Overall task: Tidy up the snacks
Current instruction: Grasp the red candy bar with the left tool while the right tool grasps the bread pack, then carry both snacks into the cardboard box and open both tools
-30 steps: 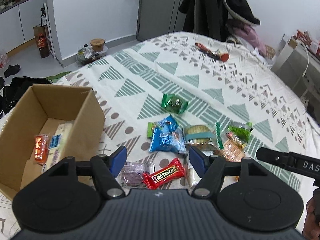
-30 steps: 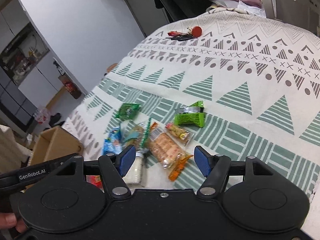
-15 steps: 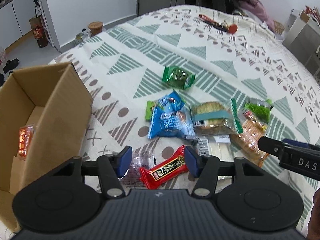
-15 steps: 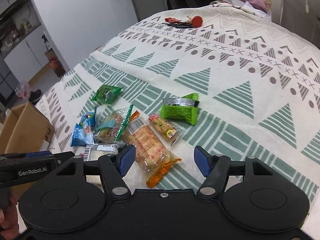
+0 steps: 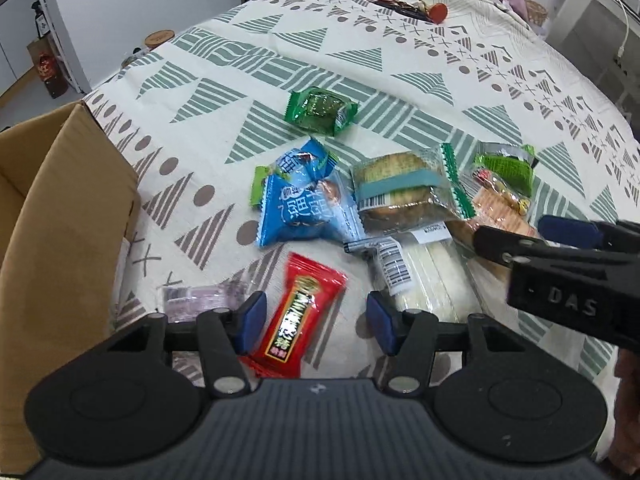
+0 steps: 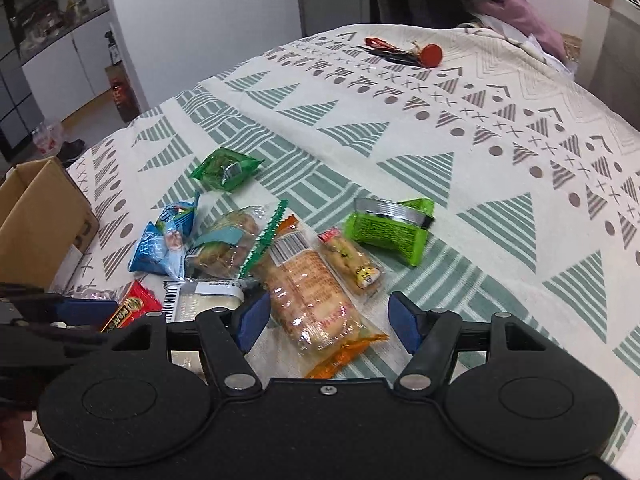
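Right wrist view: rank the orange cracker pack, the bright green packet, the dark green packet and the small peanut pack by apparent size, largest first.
1. Orange cracker pack, though it lies nearest the camera, which inflates it.
2. Bright green packet.
3. Dark green packet and small peanut pack: they look alike, and the dark green one lies farther off, so I won't rank them.

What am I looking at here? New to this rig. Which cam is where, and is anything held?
No robot: a person holds one set of tongs in each hand, with a fisheye camera on each looking along its fingers. The left view shows the left tongs open over a red snack packet; the right view shows the right tongs open over a clear pack of orange biscuits. Nothing is held. More snacks lie on a patterned bedspread, among them a blue packet, with a cardboard box at the left.
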{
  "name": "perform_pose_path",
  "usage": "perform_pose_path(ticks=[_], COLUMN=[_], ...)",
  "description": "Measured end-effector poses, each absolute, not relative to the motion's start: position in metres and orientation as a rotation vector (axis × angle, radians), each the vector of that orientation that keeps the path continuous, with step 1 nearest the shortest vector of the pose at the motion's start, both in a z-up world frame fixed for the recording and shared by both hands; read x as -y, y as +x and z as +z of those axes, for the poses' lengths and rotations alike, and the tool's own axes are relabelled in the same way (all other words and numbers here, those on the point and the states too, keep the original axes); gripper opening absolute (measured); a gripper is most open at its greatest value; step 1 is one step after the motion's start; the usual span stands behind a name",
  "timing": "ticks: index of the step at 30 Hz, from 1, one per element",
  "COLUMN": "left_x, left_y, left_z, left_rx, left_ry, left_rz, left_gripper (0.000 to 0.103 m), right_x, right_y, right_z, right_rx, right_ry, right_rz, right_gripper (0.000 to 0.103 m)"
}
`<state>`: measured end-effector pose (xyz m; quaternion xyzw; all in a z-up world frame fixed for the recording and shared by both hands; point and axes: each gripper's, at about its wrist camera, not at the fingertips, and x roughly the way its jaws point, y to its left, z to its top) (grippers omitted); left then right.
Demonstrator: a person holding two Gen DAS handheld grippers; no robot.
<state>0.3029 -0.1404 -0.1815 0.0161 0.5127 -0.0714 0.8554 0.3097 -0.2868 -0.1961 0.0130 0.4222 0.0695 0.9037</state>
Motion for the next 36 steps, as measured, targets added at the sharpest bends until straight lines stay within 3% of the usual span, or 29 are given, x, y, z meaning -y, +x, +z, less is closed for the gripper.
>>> perform_pose_path(ticks=[2,3,5,6,7,10,36], left_x=[0.139,0.138,0.139,0.139,0.139,0.135,0.077], left_y=[0.302,0.300,0.297,0.296,0.294,0.291,0.246], left_z=[-0.182,-0.182,-0.180,-0.180,-0.179,-0.177,-0.082], left_rx=[-1.100,-1.106,-1.102,-1.100,-1.099,-1.097,-0.808], left_ry=[0.010,-0.001,0.014,0.023,0.026,0.015,-0.113], left_rz=[-0.159,-0.165,-0.174,-0.172,-0.168,-0.154,-0.076], left_gripper=[0.046,0.038,0.021,0.019,0.019,0.019,0.019], right_x=[0.282,0.279,0.272,0.270,0.269,0.273,0.224], right_y=[0.314,0.316,0.315,0.314,0.312,0.305,0.250], right_z=[-0.202,-0.204,-0.207,-0.206,-0.204,-0.198,-0.093], right_rx=[-0.894,-0.903,-0.894,-0.891,-0.892,-0.902,-0.672], right_ry=[-0.013,-0.039,-0.100,-0.110,-0.114,-0.085,-0.079], right_rz=[0.137,0.132,0.127,0.131,0.135,0.139,0.119], right_gripper=[0.065,0.063,0.055,0.043,0.037,0.036,0.035])
